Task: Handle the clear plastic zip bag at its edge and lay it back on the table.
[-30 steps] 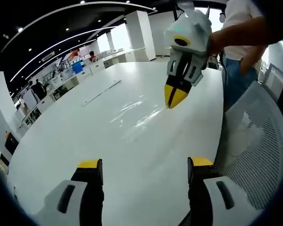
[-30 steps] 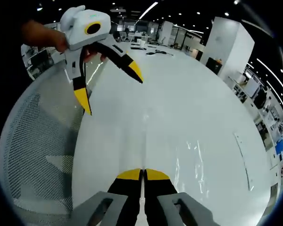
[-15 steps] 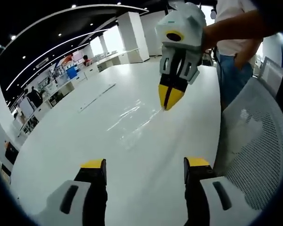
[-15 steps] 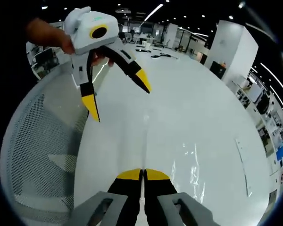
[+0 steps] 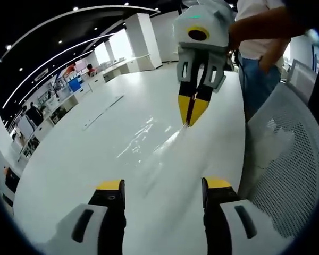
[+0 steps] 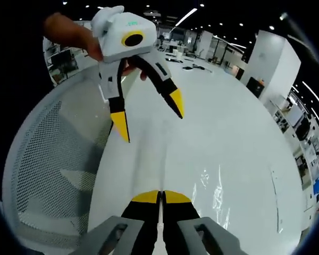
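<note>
The clear zip bag (image 5: 149, 139) lies on the white table (image 5: 69, 159) and shows as faint glints and creases. Its near corner rises to the tips of my right gripper (image 5: 191, 112), which hangs shut above the table, pinching that edge. In the right gripper view the bag (image 6: 213, 186) glints just right of my shut right gripper (image 6: 160, 197). My left gripper (image 5: 164, 185) is open, low over the table short of the bag, nothing between its jaws. From the right gripper view the left gripper (image 6: 149, 118) hovers open in a hand at the upper left.
A white mesh chair (image 5: 287, 159) stands against the table's edge, also seen as the chair (image 6: 48, 170). A person in a white top and jeans (image 5: 258, 79) stands beyond it. A long thin strip (image 5: 103, 109) lies farther out on the table. Desks and pillars fill the background.
Both grippers have drawn closer together, and each looms larger in the other's view. The bag's corner at the right gripper's tips now stands a little higher off the table. Jaw states are unchanged.
</note>
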